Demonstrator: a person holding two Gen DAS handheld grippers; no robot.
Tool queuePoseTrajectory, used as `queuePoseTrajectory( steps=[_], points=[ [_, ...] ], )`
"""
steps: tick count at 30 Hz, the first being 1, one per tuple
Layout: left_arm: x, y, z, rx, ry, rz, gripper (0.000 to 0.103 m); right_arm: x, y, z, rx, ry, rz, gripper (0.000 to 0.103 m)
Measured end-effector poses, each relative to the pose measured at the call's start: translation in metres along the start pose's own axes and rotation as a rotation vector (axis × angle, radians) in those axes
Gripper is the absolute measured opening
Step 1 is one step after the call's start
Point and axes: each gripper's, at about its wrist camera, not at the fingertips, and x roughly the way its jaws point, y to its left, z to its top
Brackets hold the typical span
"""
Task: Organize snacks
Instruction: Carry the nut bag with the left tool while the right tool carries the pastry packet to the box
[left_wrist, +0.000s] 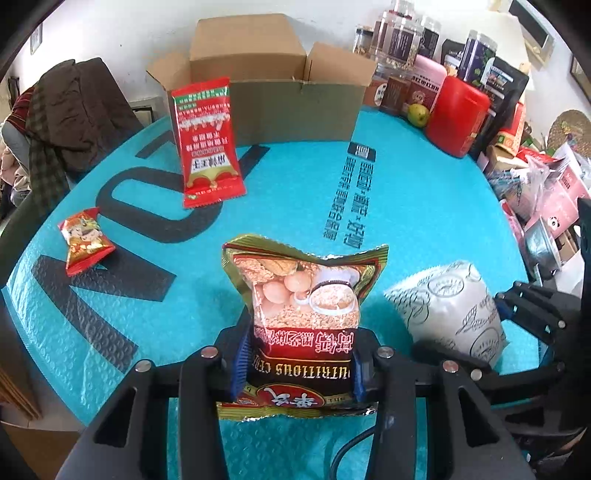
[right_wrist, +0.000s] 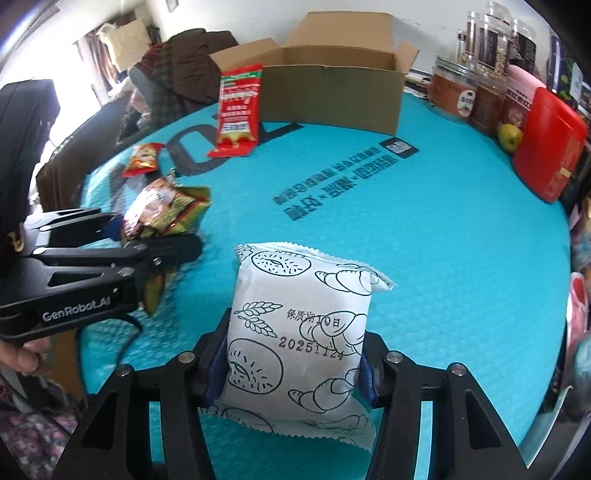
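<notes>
The left gripper (left_wrist: 299, 373) is clamped on a gold cereal bag (left_wrist: 303, 314), its blue pads pressing the bag's sides, near the front edge of the tabletop (left_wrist: 424, 206). Just beside it, toward the right edge, the right gripper (right_wrist: 291, 376) squeezes a white bread pack (right_wrist: 299, 332) between its pads. Farther out, a small red packet (left_wrist: 85, 242) lies near the left edge, and a tall red packet (left_wrist: 208, 142) leans against the open cardboard box (left_wrist: 295, 107) at the back edge. Jars (left_wrist: 402, 40), a red canister (left_wrist: 456, 116) and a green fruit (left_wrist: 418, 115) crowd the back right corner.
</notes>
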Motion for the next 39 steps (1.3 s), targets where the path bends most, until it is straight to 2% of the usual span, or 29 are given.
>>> queuePoseTrajectory(
  steps=[9, 17, 24, 39],
  points=[
    [-0.022, 0.008, 0.009, -0.031, -0.041, -0.027, 0.042, -0.02, 0.011, 0.013, -0.012, -0.058, 0.042, 0.055],
    [-0.061, 0.014, 0.032, -0.027, -0.135, -0.033, 0.042, -0.047, 0.028, 0.046, -0.087, -0.136, 0.056, 0.055],
    [-0.086, 0.024, 0.058, -0.017, -0.222, -0.013, 0.042, -0.065, 0.037, 0.075, -0.125, -0.212, 0.084, 0.055],
    [-0.099, 0.034, 0.128, 0.011, -0.344, -0.034, 0.042, -0.08, 0.028, 0.144, -0.171, -0.322, 0.062, 0.055]
  ],
)
